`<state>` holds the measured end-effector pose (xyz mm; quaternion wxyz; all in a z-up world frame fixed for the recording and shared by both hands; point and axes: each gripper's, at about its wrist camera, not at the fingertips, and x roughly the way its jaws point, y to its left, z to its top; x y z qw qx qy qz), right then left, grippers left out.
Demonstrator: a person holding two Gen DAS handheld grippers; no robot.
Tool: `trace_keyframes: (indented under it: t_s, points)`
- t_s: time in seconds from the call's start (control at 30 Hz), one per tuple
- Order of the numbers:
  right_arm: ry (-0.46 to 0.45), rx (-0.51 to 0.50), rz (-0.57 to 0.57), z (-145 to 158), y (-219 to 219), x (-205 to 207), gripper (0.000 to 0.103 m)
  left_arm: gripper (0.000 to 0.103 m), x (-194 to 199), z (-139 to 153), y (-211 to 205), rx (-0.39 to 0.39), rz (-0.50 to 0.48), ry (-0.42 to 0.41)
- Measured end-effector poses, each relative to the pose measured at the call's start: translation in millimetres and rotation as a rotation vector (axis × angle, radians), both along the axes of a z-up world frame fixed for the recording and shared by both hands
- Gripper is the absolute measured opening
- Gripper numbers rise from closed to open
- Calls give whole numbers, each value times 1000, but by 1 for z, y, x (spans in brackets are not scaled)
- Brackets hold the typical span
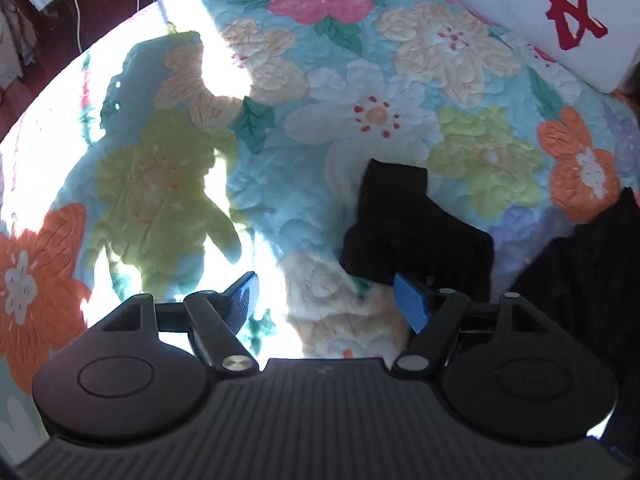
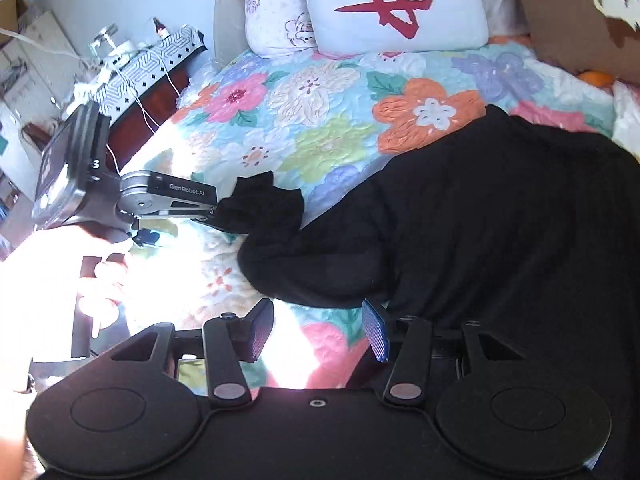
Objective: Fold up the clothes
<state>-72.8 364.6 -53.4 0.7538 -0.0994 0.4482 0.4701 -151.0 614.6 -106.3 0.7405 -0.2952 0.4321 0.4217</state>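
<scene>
Right gripper (image 2: 318,330) near the bed's front edge: we've got its jaws spread, nothing between them, just short of the black garment (image 2: 500,240). Garment lies over the bedspread (image 2: 320,120) on the right side, sleeve out leftward. Left gripper (image 1: 326,300) spread too, one finger touching the sleeve (image 1: 416,232), likely lining up a pinch. Pillow (image 2: 396,12) at the head.

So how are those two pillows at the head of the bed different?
The front pillow is plain white with one big red character, and shows fully. The back pillow has small, faint floral outlines, and the front pillow hides part of it. Both are pale and lean upright at the head of the floral quilt.
</scene>
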Motion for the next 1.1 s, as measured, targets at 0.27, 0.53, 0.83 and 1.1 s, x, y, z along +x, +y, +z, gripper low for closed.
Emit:
trace_keyframes:
  t_s: [0.27,0.53,0.83,1.1]
  points:
    - [-90,30,23,-11,23,11,55,8,19,-14,15,62,-60,-155]
    - [-165,-16,121,-34,77,-8,56,7,-51,49,35,287,175,-382]
    - [-235,-91,131,-51,112,-30,61,7,-120,45,65,294,407,-417]
    - [-143,-67,87,-52,112,-26,61,8,-160,23,89,194,579,-426]
